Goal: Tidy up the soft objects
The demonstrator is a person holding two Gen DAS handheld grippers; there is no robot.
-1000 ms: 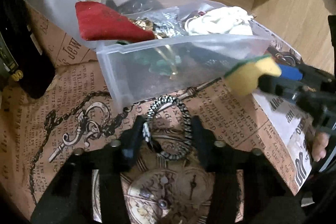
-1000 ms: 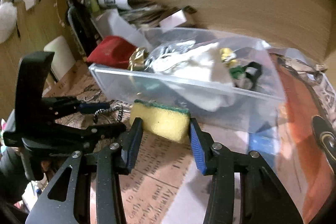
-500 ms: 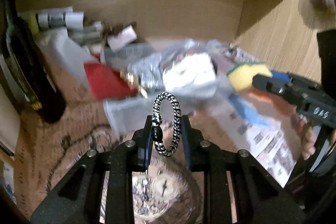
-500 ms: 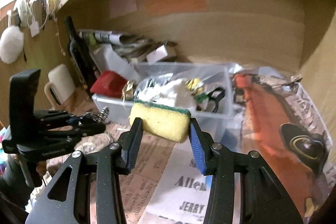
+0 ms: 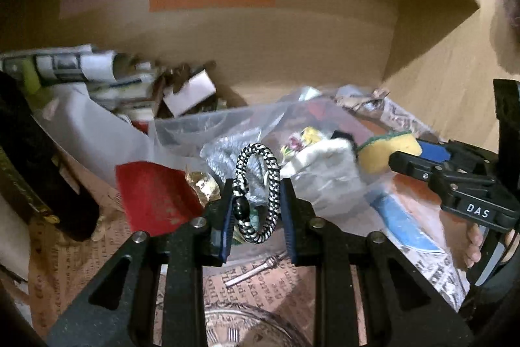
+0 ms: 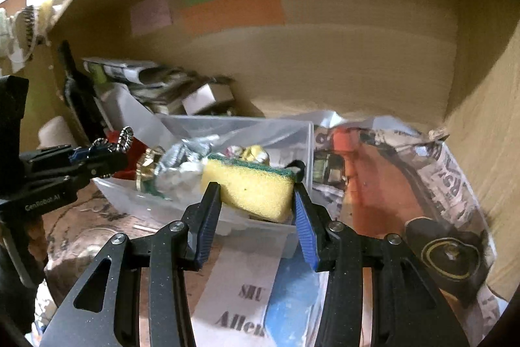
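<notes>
a black-and-white braided cord loop (image 5: 258, 191) stands upright between the closed-in fingers of the left gripper (image 5: 256, 217), lifted clear of the papered surface and hanging in front of the clear plastic bin (image 6: 227, 218). alongside it, the right gripper (image 6: 256, 210) is clamped on both ends of a yellow sponge (image 6: 250, 189) with a green scouring face, held at about the bin's near rim (whether over the opening or just short of it cannot be told from these views). by the look of it, both soft items are picked up and neither is yet dropped, so the sorting appears midway: the two releases into the bin are what is left.

the bin is already crowded: a red cloth (image 5: 152, 195) at its left end, a crinkled silver bag (image 5: 227, 156), a white fabric bundle (image 5: 325, 171) and a gold-foil piece (image 5: 201, 181), leaving little open room. behind it lies a heap of rolled papers (image 5: 65, 67) and a small white box (image 5: 191, 91); a dark bottle (image 5: 39, 165) stands close at the left. printed newspaper sheets (image 6: 247, 291) cover the shelf floor. the two grippers work near each other and could clash over the bin.
</notes>
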